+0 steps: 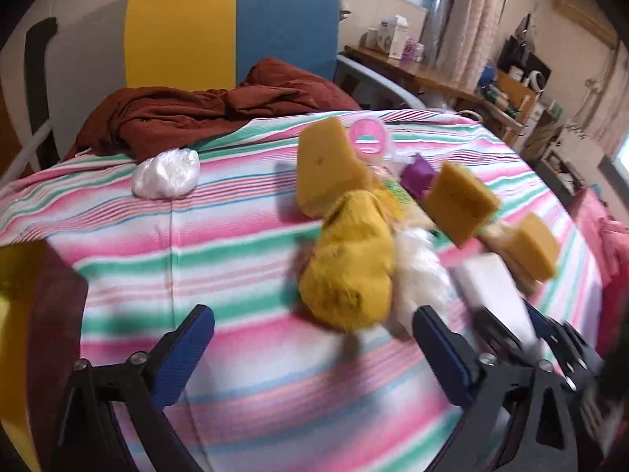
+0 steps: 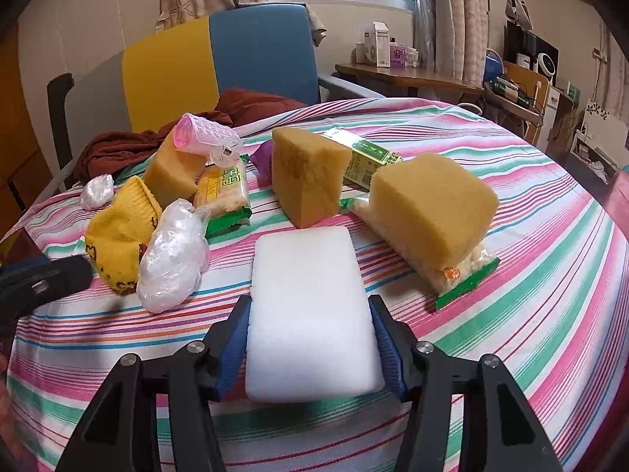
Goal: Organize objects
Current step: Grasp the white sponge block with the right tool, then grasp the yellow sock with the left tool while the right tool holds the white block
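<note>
Blue-padded jaws of our left gripper (image 1: 312, 328) stand wide with nothing between them, only striped tablecloth (image 1: 157, 244) below; this left wrist view is motion-blurred. Just ahead sits the yellow knit sock (image 1: 348, 259), touching a crinkled plastic bag (image 1: 422, 271) on its right. We judge the sock the likely next pick: come down with one pad on each side, keeping the right pad off the bag. A second plastic wad (image 1: 165, 173) lies well apart to the left, so that side is free room. The right gripper (image 1: 507, 326) with its white piece crowds the lower right, so we stay left of it. In the right wrist view, our right gripper (image 2: 310, 338) is clamped on the white foam block (image 2: 308, 306), pads pressing its two long sides, block held off the cloth and pointing forward. Ahead are yellow sponges (image 2: 308, 179), (image 2: 430, 212), the far one leaning on a snack packet (image 2: 464, 275). To place well, we keep the block level and aim for the bare cloth between the bag and the near sponge. The table edge (image 2: 589, 275) curves off right; room there is fair. The left gripper's tip shows at the left border.
</note>
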`<state>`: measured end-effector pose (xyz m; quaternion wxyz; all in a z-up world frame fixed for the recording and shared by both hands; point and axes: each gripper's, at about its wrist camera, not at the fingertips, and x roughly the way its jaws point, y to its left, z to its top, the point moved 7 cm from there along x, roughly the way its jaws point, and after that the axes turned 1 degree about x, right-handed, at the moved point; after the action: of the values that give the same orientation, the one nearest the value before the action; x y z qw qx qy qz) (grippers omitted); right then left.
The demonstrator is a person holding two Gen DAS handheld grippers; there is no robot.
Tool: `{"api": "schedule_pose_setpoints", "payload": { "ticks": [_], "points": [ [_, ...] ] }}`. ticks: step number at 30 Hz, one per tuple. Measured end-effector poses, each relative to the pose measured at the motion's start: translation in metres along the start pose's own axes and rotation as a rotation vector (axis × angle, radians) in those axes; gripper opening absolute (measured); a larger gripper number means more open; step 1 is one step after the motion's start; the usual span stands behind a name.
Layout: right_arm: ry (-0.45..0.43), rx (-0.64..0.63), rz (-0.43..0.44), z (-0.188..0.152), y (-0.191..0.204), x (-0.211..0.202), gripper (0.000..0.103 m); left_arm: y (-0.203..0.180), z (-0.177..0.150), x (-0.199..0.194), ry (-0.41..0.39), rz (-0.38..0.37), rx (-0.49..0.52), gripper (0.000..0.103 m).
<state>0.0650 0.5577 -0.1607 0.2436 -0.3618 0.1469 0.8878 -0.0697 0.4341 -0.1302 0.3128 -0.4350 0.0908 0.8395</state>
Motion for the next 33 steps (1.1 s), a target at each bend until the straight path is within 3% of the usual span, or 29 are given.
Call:
{"api": "schedule_pose_setpoints", "payload": {
  "ticks": [3,5,10,12,17,27,33],
  "points": [
    [-0.003,0.0,0.001,0.0,-0.001,0.0,0.059,-0.002,0.008,0.02,0.016,-0.014,-0.009,0.08],
    [-0.003,0.001,0.002,0.0,-0.001,0.0,0.059,-0.006,0.01,0.026,0.013,-0.029,0.002,0.078],
    [-0.007,0.003,0.003,0.001,0.0,0.001,0.059,-0.017,0.003,0.027,-0.034,-0.047,0.101,0.05],
    [-0.008,0.001,0.001,0.002,0.0,0.001,0.059,-0.018,0.001,0.022,-0.06,-0.014,0.129,0.047],
    [-0.022,-0.001,-0.017,0.002,0.001,-0.001,0.058,-0.021,-0.01,0.005,-0.123,0.054,0.188,0.044],
    [-0.119,0.012,-0.043,0.005,-0.001,-0.026,0.057,0.0,-0.037,-0.046,-0.24,0.079,0.145,0.044],
    [-0.098,0.004,0.034,-0.013,0.023,-0.045,0.057,0.003,-0.049,-0.06,-0.261,0.062,0.141,0.044]
  ]
}}
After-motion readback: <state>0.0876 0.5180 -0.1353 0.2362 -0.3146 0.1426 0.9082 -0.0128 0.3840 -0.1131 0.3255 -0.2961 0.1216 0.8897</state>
